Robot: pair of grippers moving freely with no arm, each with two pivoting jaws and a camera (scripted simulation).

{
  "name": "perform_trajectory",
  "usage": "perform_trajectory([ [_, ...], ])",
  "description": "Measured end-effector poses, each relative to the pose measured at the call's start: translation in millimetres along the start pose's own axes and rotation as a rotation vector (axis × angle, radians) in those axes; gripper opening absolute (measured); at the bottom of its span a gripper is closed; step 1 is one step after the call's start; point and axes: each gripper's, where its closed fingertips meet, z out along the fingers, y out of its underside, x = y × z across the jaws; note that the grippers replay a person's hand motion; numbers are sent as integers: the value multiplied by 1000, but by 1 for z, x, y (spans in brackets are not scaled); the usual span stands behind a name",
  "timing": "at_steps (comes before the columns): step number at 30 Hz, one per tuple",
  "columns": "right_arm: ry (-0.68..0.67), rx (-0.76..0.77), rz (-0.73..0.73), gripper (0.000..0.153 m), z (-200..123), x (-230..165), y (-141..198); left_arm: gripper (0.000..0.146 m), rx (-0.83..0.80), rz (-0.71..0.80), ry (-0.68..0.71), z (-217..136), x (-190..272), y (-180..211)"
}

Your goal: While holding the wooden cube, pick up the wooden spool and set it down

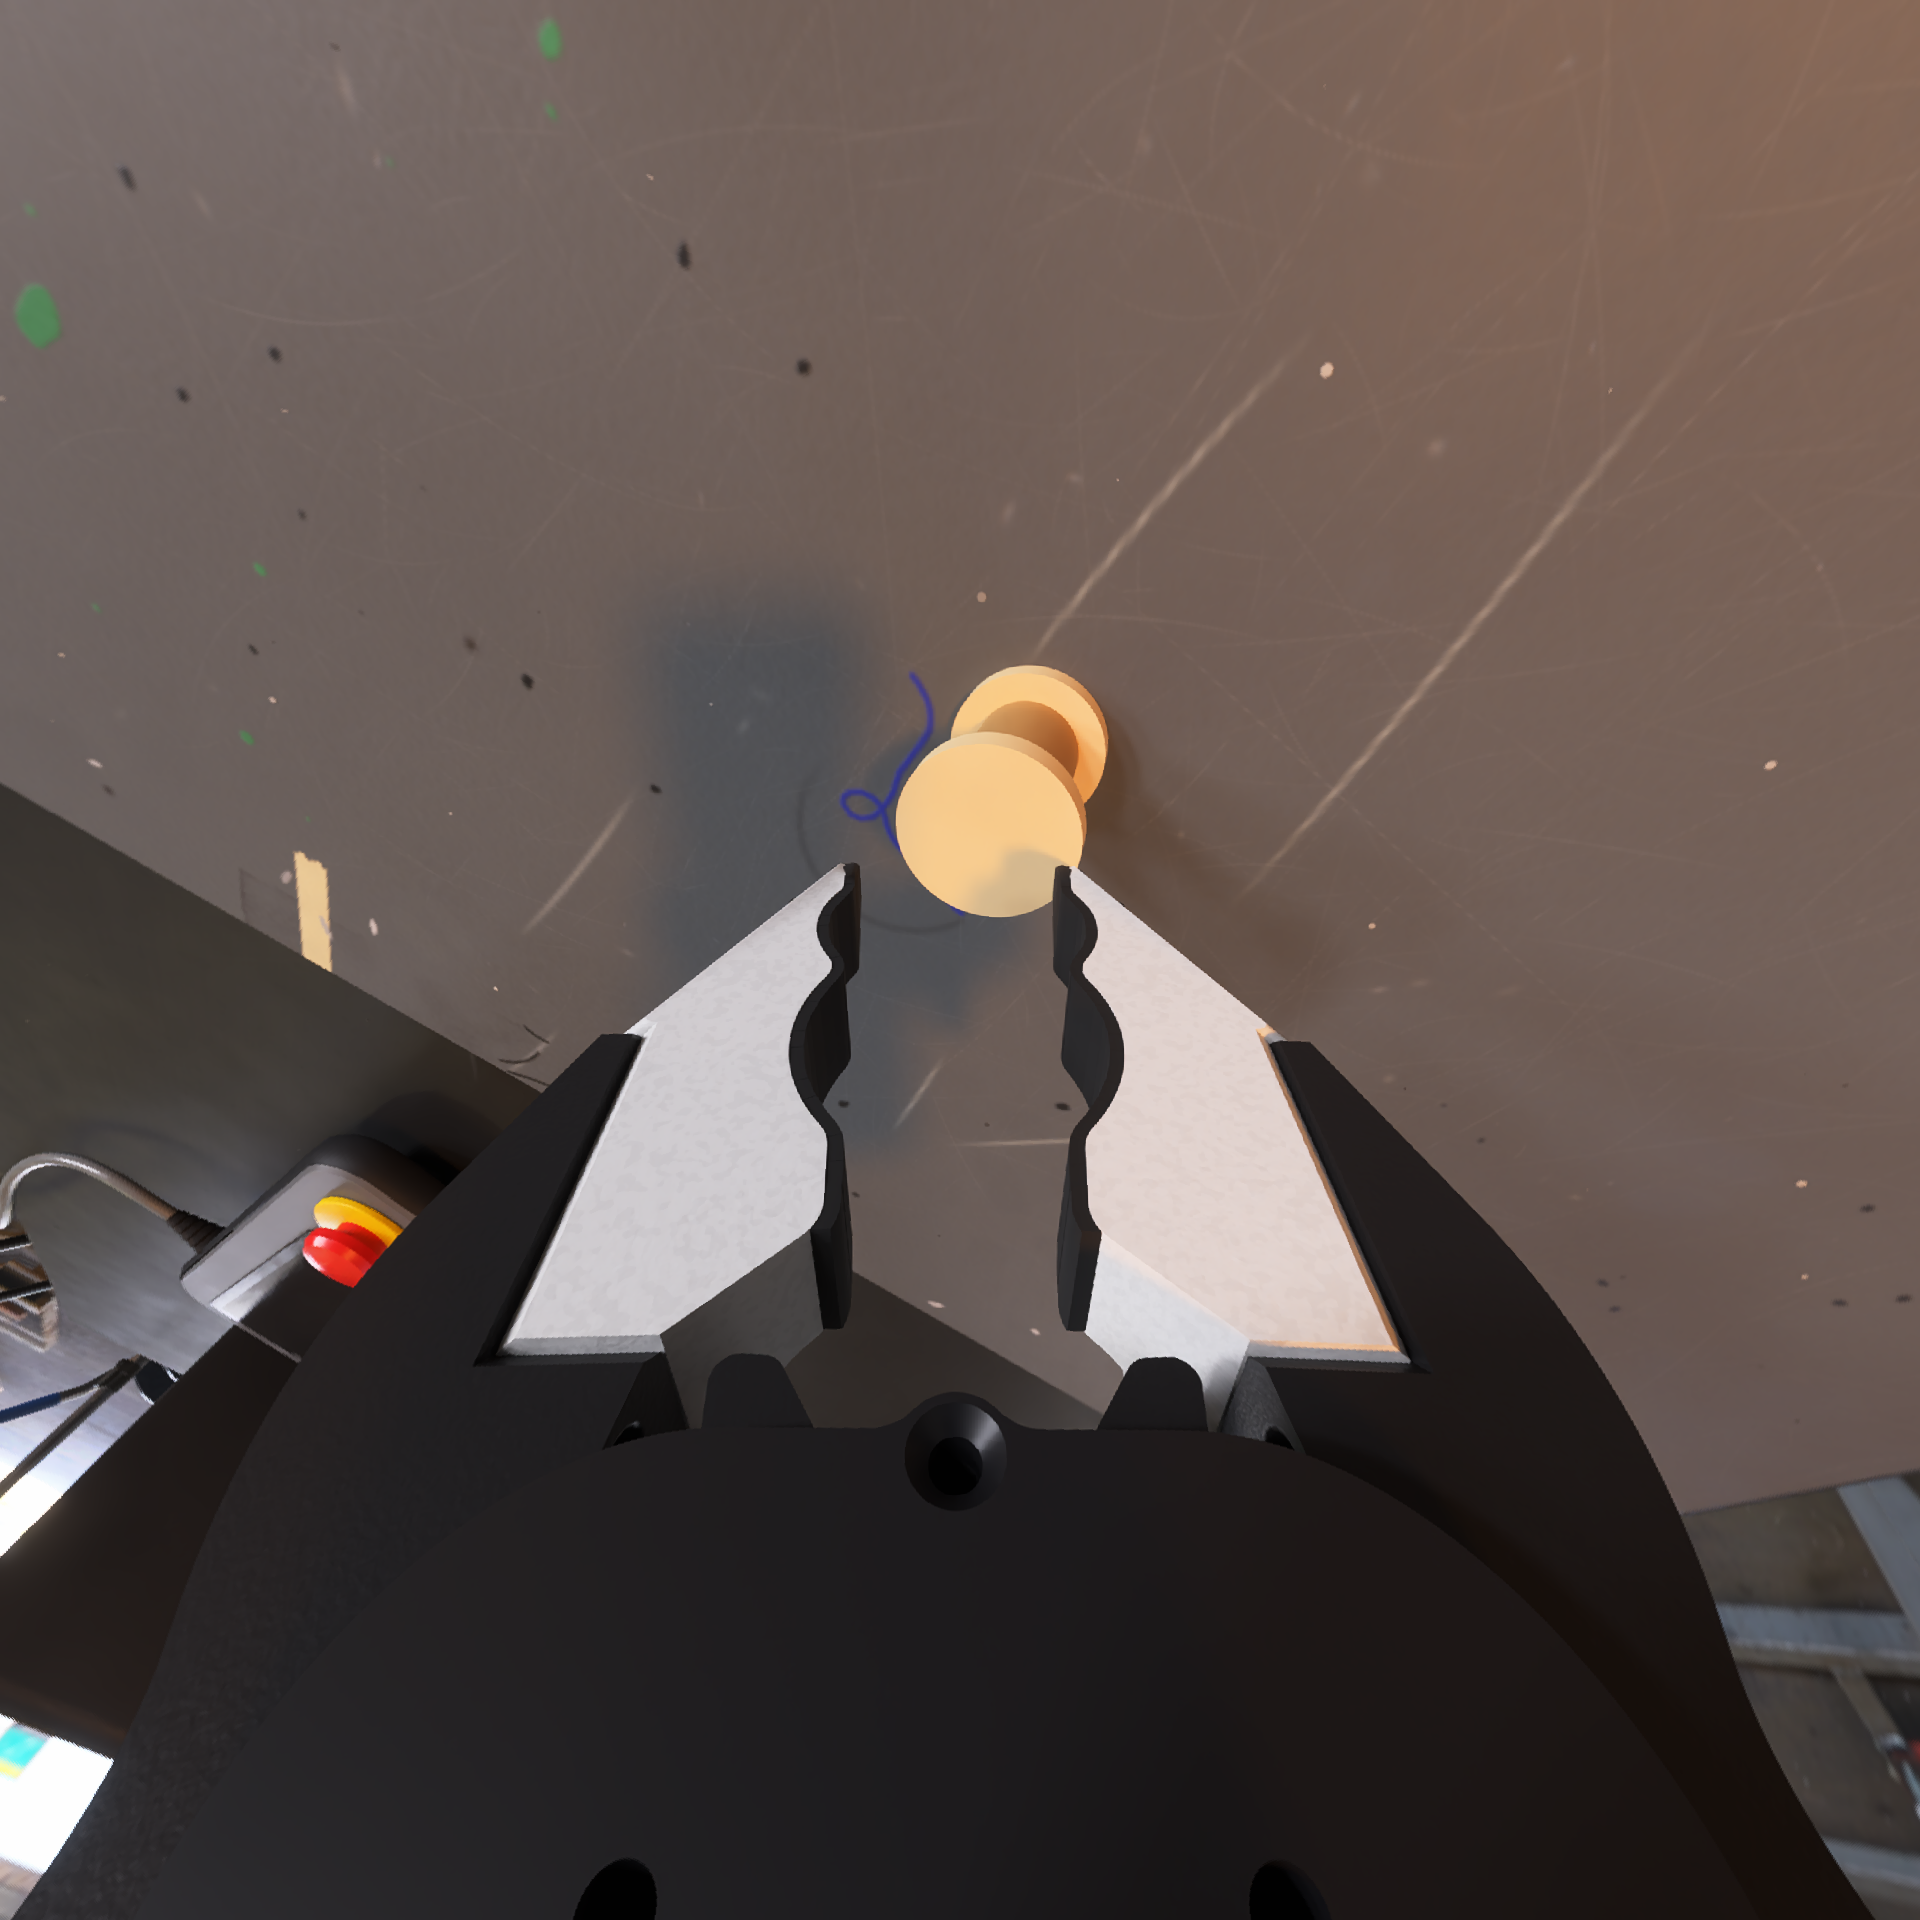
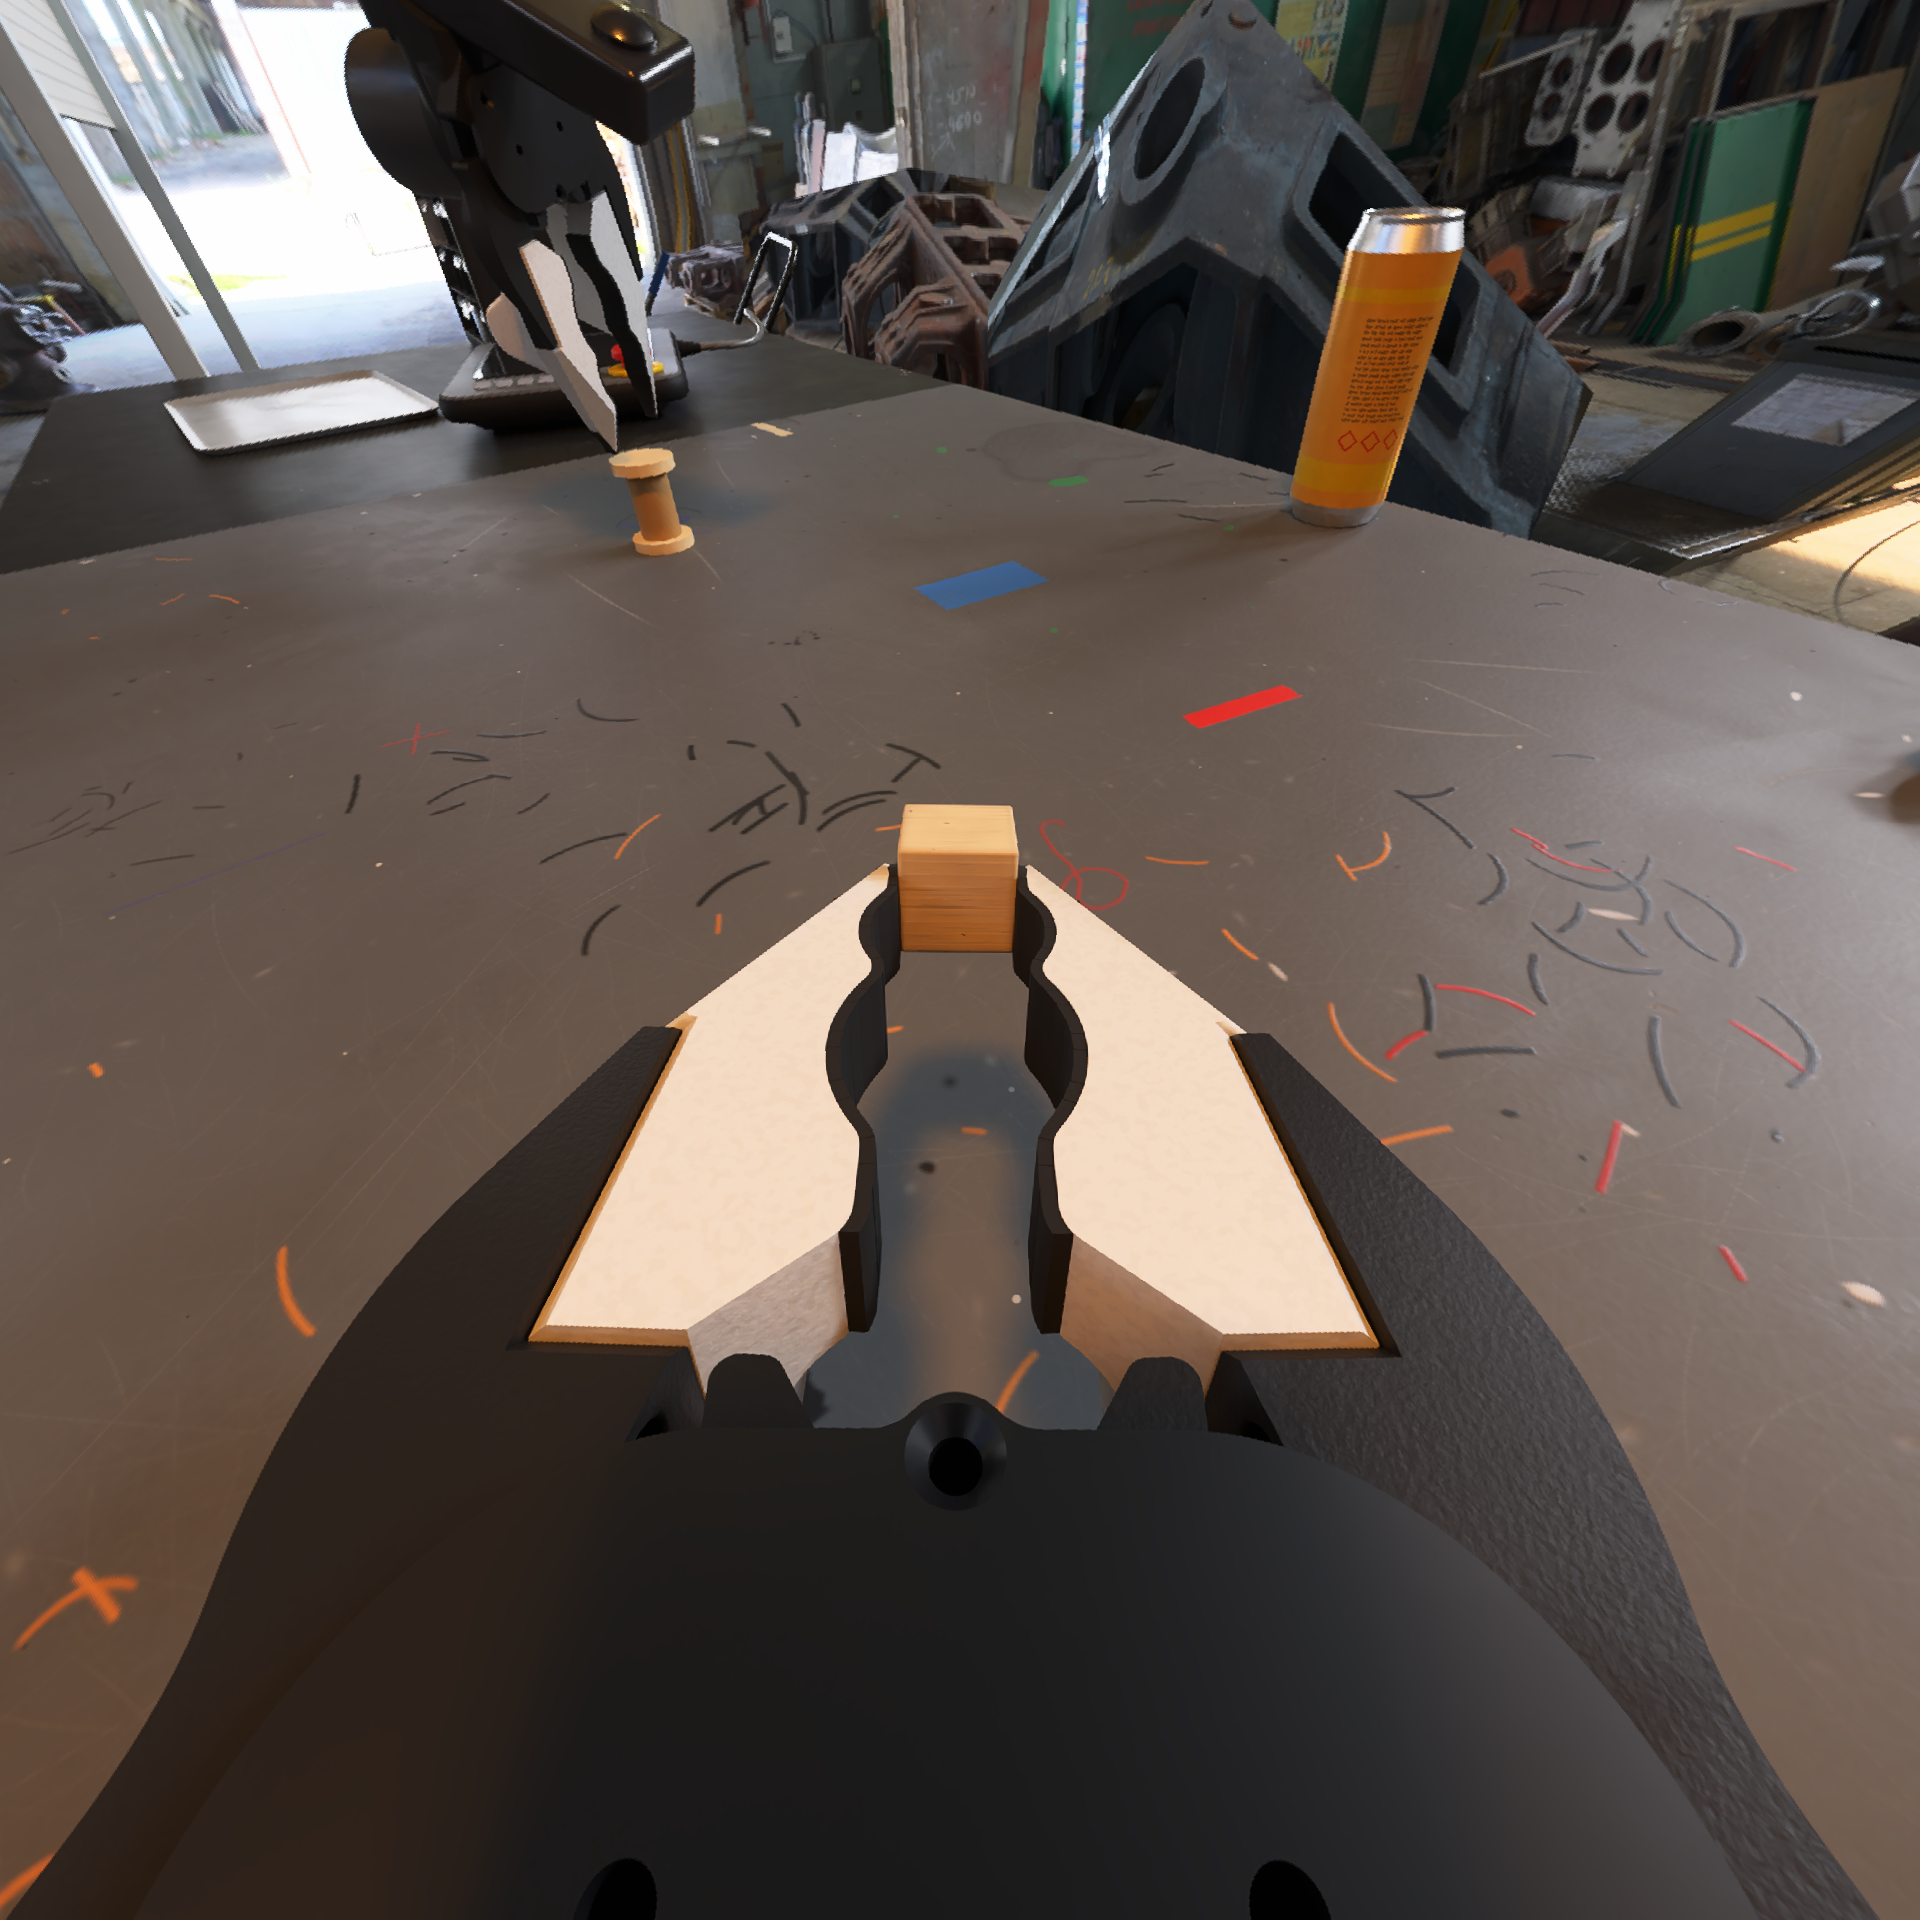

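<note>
The wooden spool (image 1: 992,821) stands upright on the grey table, seen from above in the left wrist view, just beyond my fingertips. My left gripper (image 1: 956,883) is open and empty, hovering over the spool. In the right wrist view the spool (image 2: 652,501) stands at the far left with the left gripper (image 2: 613,410) directly above it, tips close to its top. My right gripper (image 2: 956,894) is shut on the wooden cube (image 2: 956,878), held between the fingertips just above the table.
A tall orange can (image 2: 1371,369) stands at the far right of the table. A white tray (image 2: 301,410) and a pendant with a red button (image 1: 343,1242) lie beyond the far edge. Blue (image 2: 980,584) and red (image 2: 1242,707) tape marks lie mid-table.
</note>
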Motion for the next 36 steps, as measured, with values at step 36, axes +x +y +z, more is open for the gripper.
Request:
perform_trajectory([
  [36, 4, -19, -5, 20, 2, 0, 3, 42, 132, 606, -2, -120, 171, -157],
])
